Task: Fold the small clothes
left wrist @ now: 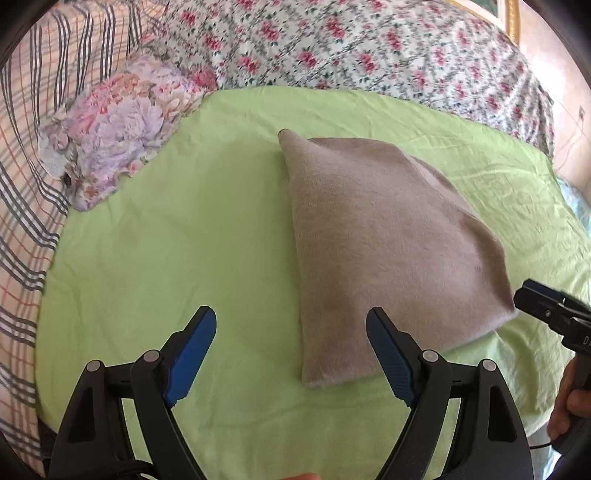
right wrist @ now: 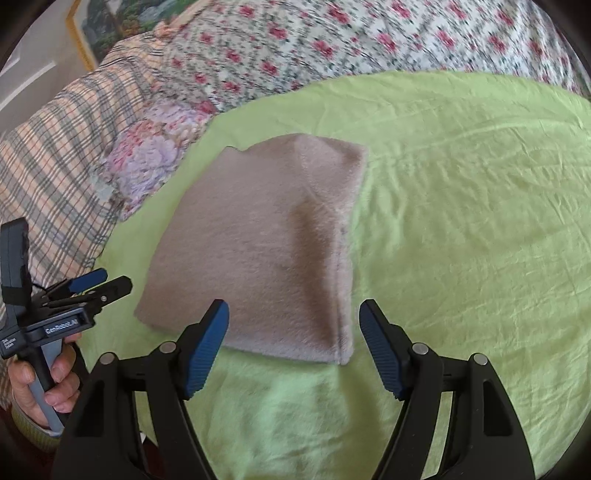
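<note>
A folded beige-grey fleecy garment (left wrist: 384, 236) lies flat on the green sheet (left wrist: 184, 240); in the right wrist view the garment (right wrist: 258, 251) fills the middle. My left gripper (left wrist: 291, 332) hovers open above the garment's near left corner, nothing between its blue pads. My right gripper (right wrist: 293, 321) is open too, above the garment's near right corner, with empty jaws. Each gripper shows in the other's view: the right gripper (left wrist: 532, 295) at the right edge, the left gripper (right wrist: 99, 282) at the left, held by a hand (right wrist: 40, 384).
A crumpled floral purple-pink cloth (left wrist: 122, 136) lies at the green sheet's far left edge. A plaid blanket (left wrist: 26, 184) borders the left, a rose-print bedspread (left wrist: 332, 44) the back. A framed picture (right wrist: 99, 26) hangs beyond.
</note>
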